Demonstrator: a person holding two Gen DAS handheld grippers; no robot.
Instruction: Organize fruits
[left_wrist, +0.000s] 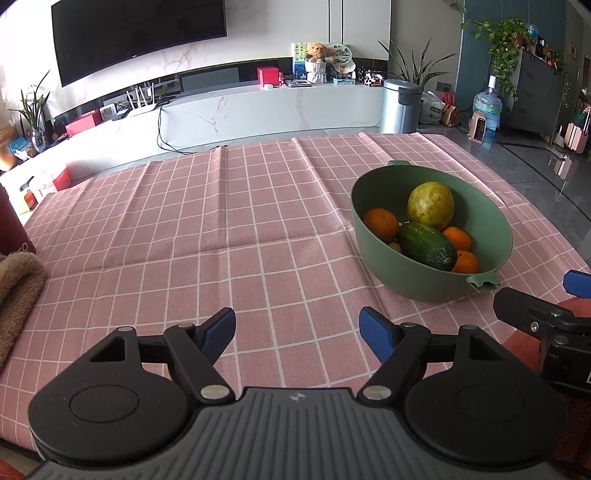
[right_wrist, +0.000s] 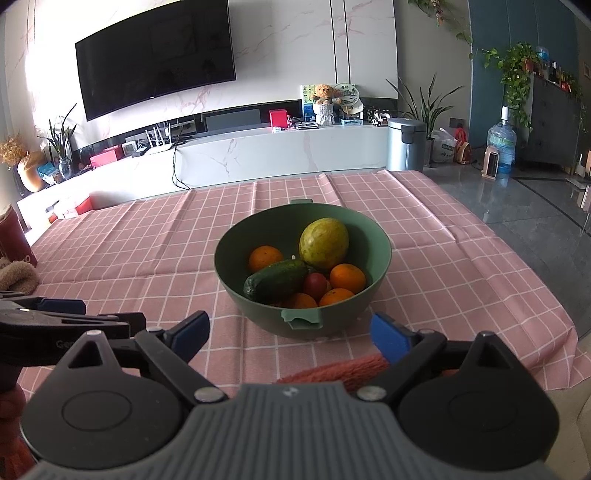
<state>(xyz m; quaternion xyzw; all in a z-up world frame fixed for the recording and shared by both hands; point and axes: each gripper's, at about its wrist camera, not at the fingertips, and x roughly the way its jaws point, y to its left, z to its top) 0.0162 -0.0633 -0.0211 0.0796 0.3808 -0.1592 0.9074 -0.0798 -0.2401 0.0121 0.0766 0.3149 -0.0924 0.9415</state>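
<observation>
Bowl (right_wrist: 303, 266) sat at 12 o'clock just beyond right gripper (right_wrist: 291, 334), nearer than left gripper (left_wrist: 297, 330); cucumber (right_wrist: 275, 282) lay 8-to-2 o'clock, both grippers spread wide w/ nothing held.

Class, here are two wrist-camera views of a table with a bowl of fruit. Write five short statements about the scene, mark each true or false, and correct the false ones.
1. The green bowl stands on a pink checked tablecloth. True.
2. The cucumber lies on the cloth beside the bowl. False: it lies inside the bowl, among the oranges.
3. The right gripper is open and holds nothing. True.
4. The left gripper is shut on an orange. False: it is open and empty.
5. The large yellow-green fruit is in the bowl. True.
</observation>
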